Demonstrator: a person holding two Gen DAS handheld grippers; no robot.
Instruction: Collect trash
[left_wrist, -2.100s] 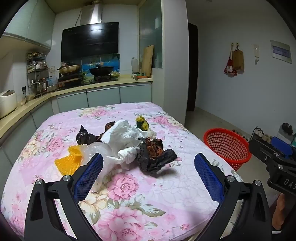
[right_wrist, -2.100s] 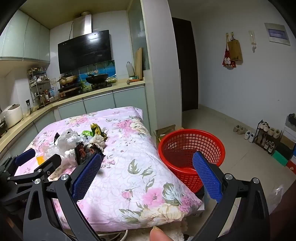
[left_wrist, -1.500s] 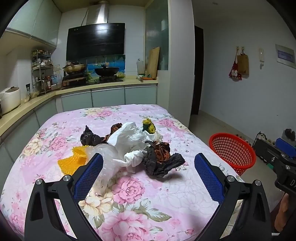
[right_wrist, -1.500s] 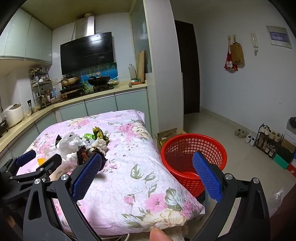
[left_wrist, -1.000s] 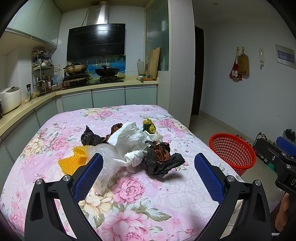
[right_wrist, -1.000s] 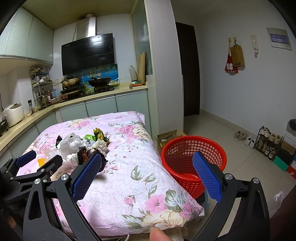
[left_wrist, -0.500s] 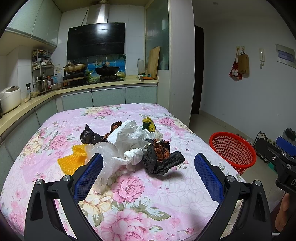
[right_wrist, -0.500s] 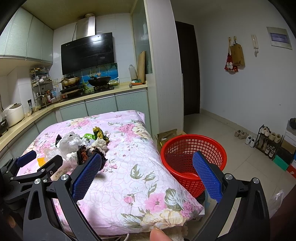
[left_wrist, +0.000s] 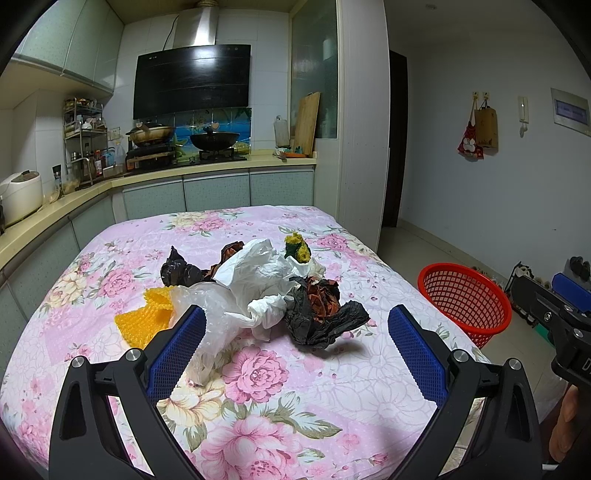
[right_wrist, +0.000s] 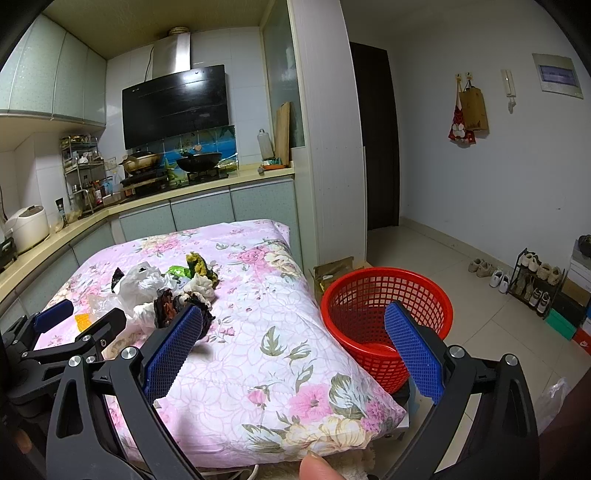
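Left wrist view: left gripper (left_wrist: 295, 345) is held above the near end of the floral-covered table (left_wrist: 258, 387), jaws spread wide, nothing between the blue pads.
Right wrist view: right gripper (right_wrist: 291, 349) is held over the near right corner of the table, jaws spread wide, nothing gripped.
Trash pile: bunched at mid-table, beyond the left gripper.
White plastic bag (left_wrist: 258, 273): crumpled at the centre of the pile.
Clear plastic (left_wrist: 210, 314): draped toward the near left, partly hidden behind the left pad.
Black and orange wrapper (left_wrist: 321, 312): near right of the pile, touching the white bag.
Dark crumpled wrapper (left_wrist: 181, 271): far left of the pile.
Yellow mesh piece (left_wrist: 146, 317): left of the pile, flat on the cloth.
Yellow-green sponge (left_wrist: 297, 249): far right of the pile.
Green wrapper (right_wrist: 179, 272): seen only from the right wrist view, beside the sponge.
Red basket (right_wrist: 386, 317): on the floor right of the table, just beside its edge; contents cannot be told.
Kitchen counter (left_wrist: 207, 171): far side, woks on the stove.
Shoe rack (right_wrist: 533, 280): against the far right wall.
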